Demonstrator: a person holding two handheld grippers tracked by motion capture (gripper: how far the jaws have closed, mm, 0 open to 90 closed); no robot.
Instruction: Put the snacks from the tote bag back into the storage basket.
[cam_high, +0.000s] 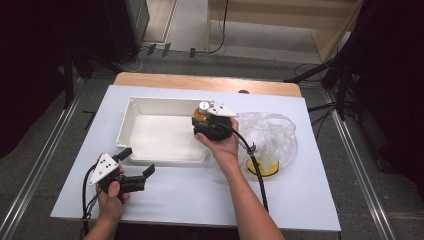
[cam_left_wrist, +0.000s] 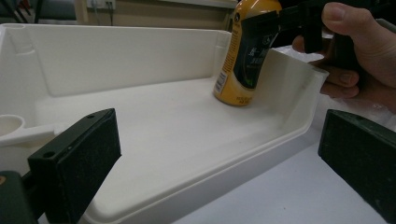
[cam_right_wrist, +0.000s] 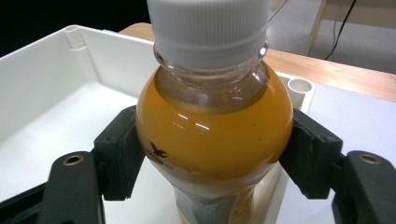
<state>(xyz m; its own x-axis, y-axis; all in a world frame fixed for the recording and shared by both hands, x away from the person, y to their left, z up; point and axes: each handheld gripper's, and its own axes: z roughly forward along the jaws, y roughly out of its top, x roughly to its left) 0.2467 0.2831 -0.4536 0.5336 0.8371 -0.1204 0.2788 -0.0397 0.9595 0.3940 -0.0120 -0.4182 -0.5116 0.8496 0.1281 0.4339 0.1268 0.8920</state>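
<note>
an orange drink bottle (cam_right_wrist: 215, 140) with a white screw cap (cam_right_wrist: 210, 28) is gripped around its rounded shoulder by the right gripper (cam_right_wrist: 212, 158), whose jaws are spread wide and pressed against both sides of the bottle. in the high view the right gripper (cam_high: 212, 122) is seen at the right end of a white plastic tray (cam_high: 150, 107), with the cap (cam_high: 203, 106) showing just above it. in the left gripper view the bottle (cam_left_wrist: 243, 56) is seen upright with its base in the tray (cam_left_wrist: 140, 70) close to the far right corner; whether the base rests on the tray floor or is held just above it cannot quite be told. the left gripper (cam_high: 135, 167) is held low over the white surface (cam_high: 200, 195), just outside the near left corner of the tray, its jaws wide open with nothing between them. a crumpled clear plastic bag (cam_high: 270, 135) lies on the surface to the right of the tray, and something yellow (cam_high: 265, 169) is seen at the near edge of the bag, beside the right gripper's trailing cable.
</note>
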